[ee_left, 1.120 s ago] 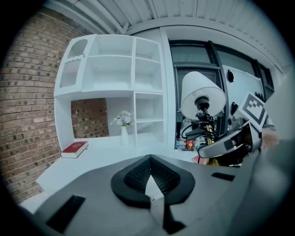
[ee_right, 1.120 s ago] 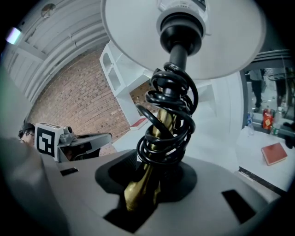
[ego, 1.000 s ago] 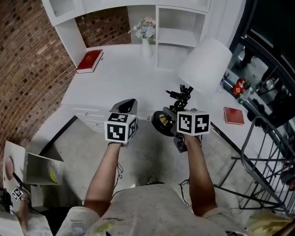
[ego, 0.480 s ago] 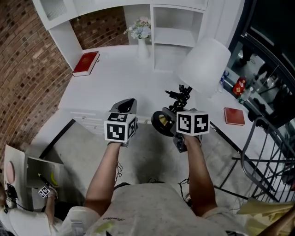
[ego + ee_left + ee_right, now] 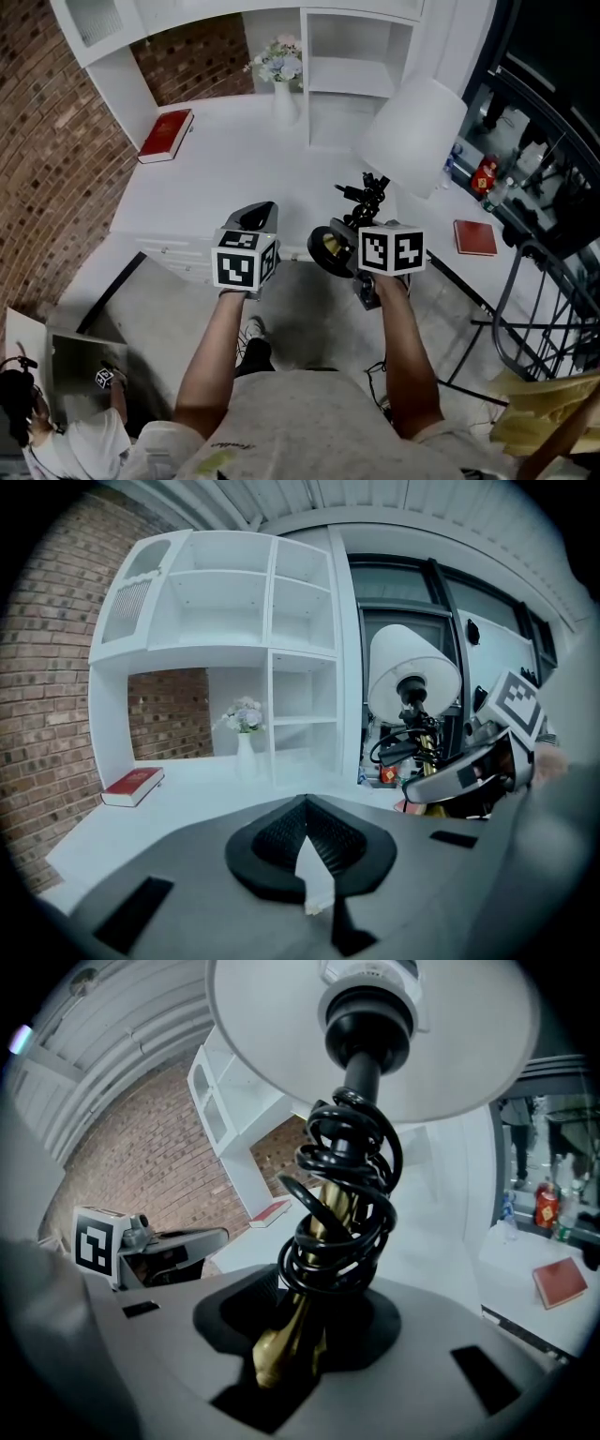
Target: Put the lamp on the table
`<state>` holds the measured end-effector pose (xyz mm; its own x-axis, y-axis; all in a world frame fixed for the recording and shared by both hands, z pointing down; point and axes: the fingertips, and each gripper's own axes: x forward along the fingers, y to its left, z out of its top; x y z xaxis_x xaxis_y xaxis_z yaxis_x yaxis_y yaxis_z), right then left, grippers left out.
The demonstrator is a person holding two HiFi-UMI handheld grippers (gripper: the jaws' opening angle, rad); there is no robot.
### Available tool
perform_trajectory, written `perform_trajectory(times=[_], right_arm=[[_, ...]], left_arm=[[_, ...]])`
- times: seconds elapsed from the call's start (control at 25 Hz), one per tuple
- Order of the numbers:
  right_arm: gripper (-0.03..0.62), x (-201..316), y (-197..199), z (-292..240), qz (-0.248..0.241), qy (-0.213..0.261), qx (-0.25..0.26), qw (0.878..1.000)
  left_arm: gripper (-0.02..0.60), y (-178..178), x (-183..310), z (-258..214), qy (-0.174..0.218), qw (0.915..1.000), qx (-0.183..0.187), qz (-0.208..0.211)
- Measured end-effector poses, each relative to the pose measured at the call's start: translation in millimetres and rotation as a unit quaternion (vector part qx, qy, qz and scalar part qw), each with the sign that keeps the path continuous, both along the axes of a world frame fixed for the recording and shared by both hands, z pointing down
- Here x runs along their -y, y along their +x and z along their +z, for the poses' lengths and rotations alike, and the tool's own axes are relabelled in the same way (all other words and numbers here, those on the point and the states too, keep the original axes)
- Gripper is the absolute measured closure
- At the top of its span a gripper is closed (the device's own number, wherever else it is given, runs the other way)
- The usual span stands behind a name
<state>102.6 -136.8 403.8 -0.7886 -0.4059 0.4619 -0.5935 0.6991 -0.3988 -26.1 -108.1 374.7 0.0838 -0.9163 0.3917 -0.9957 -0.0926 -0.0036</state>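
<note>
Holding the lamp (image 5: 417, 136) off the counter (image 5: 234, 159), the right hand-held gripper (image 5: 361, 246) is clamped on the brass stem (image 5: 323, 1232) just above the round base (image 5: 328, 248). A black cord (image 5: 347, 1185) is coiled round the stem directly ahead of the jaws.

Position of the task item: the lamp is airborne, not set down. Its base hangs at about the counter's front edge, and the white shade leans away over the counter's right end.

Governing relation: the lamp's long axis runs from the base by the right gripper out toward 1 o'clock, tilted rather than upright. Bare counter surface lies at 11 to 12 o'clock from the base. In my judgement the move needs the base carried forward over the counter and the stem brought vertical before release.

The left hand-held gripper (image 5: 255, 217) stands just beside the lamp at 9 o'clock from the base, jaws drawn together on nothing (the right hand alone carries the load).

Other items: a red book (image 5: 164, 134) at the counter's far left and a vase of flowers (image 5: 281, 70) at 12 o'clock, both well apart from the likely landing spot.

Writing: none legible. Only the square markers on the gripper cubes are distinct.
</note>
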Motion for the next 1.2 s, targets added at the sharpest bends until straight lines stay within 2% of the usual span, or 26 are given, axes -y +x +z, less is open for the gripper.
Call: perform_trajectory(times=[0.24,0.6,0.92,1.2], right_arm=[[0.459,26.3,-18.8,6.1,0.022,0.003,-0.007,1.000],[0.459,75.1,-60.7,3.6,0.086,0.001,-0.010,0.996],[0.461,111.2,-93.3,-3.1,0.137,0.009,-0.024,0.990],[0.461,123.2,-105.3,-6.1,0.172,0.015,-0.033,0.985]], left_arm=[[0.586,-20.1,32.7,7.0,0.002,0.9997,-0.006,0.024],[0.586,-66.3,98.8,2.8,-0.002,0.9959,-0.004,0.091],[0.586,-101.5,146.3,6.2,-0.011,0.9891,-0.008,0.147],[0.586,-113.3,164.9,10.8,-0.014,0.9824,-0.016,0.186]])
